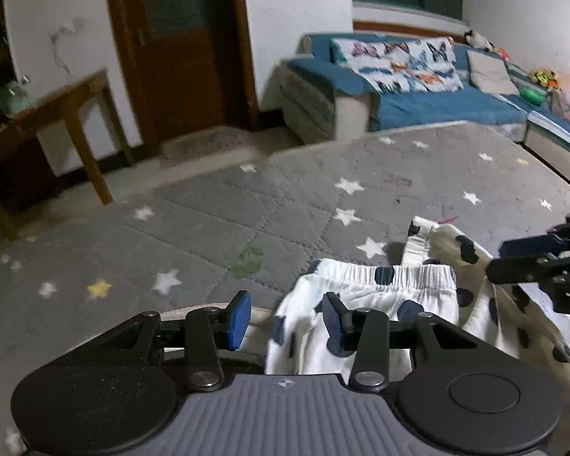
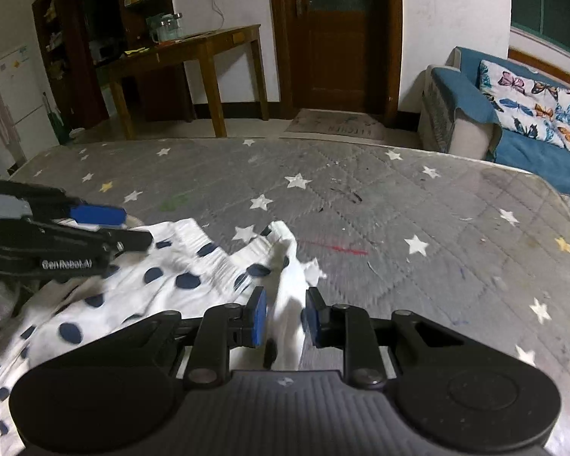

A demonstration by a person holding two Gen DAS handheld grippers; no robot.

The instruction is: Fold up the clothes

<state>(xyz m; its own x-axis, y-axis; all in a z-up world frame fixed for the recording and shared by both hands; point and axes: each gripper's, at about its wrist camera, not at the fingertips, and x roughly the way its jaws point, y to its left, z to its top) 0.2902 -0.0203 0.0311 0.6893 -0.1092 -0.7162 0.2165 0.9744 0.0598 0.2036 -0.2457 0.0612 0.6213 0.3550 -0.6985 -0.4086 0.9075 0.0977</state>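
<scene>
Two claws worked the spotted garment (image 2: pixel 178 277): left claw (image 1: pixel 285 319) hung released above it; right claw (image 2: pixel 283 317) clenched a white fold.

Grey quilted mat (image 2: pixel 361 205) with white and a few yellow stars fills the middle and lower frame in both views. On it: white polka-dot garment (image 2: pixel 163 285) with navy dots, lower left in the right wrist view, lower right in the left wrist view (image 1: pixel 380 304), elastic waistband facing up-frame. Green stain (image 1: pixel 249 260) on the mat left of the garment. Red streak (image 2: pixel 338 247) and small dark specks at centre frame.
</scene>
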